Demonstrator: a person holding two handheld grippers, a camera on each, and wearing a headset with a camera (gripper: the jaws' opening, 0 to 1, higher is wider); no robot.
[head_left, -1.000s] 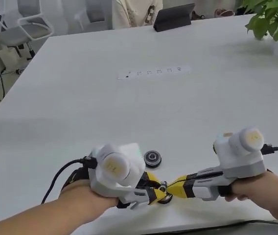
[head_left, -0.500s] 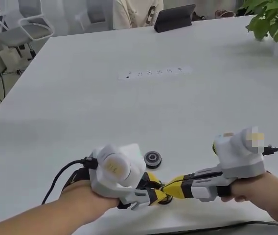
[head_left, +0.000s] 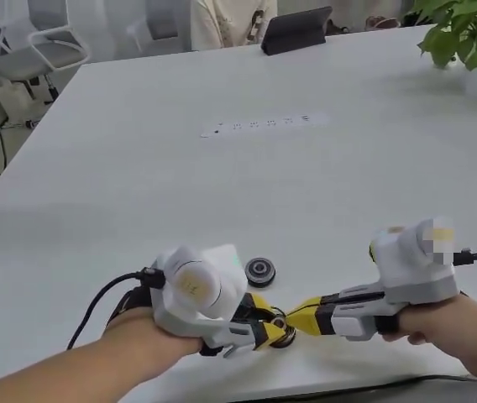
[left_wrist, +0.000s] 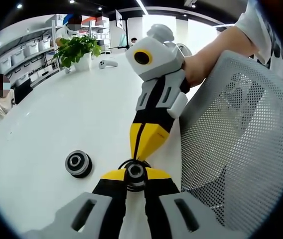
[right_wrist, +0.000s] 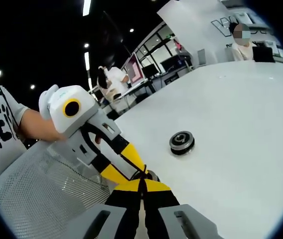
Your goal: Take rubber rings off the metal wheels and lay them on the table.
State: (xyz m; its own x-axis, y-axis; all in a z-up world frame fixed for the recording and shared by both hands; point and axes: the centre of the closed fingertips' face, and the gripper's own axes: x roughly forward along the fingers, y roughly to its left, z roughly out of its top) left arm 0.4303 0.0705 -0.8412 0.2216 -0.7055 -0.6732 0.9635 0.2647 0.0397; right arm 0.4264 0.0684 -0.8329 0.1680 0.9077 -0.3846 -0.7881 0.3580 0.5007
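A small metal wheel [left_wrist: 135,172] with a black rubber ring is held just above the white table [head_left: 138,185], near its front edge. My left gripper [left_wrist: 135,175] is shut on this wheel. My right gripper [right_wrist: 142,182] meets it from the opposite side, its yellow tips shut on the wheel's rim [right_wrist: 152,175]; whether they pinch only the ring I cannot tell. In the head view the left gripper [head_left: 272,333] and right gripper [head_left: 290,321] join tip to tip at the wheel [head_left: 281,330]. A second wheel [head_left: 260,270] [left_wrist: 78,163] [right_wrist: 182,141], ring on, lies flat on the table just beyond them.
A flush socket strip [head_left: 255,123] sits mid-table. At the far end are a dark tablet stand [head_left: 297,29], a potted plant [head_left: 465,29] and a seated person. A grey mesh chair back [left_wrist: 231,149] is close beside the table's front edge.
Both grippers stay joined at the held wheel. The hands have only shifted slightly, and the second wheel has not moved.
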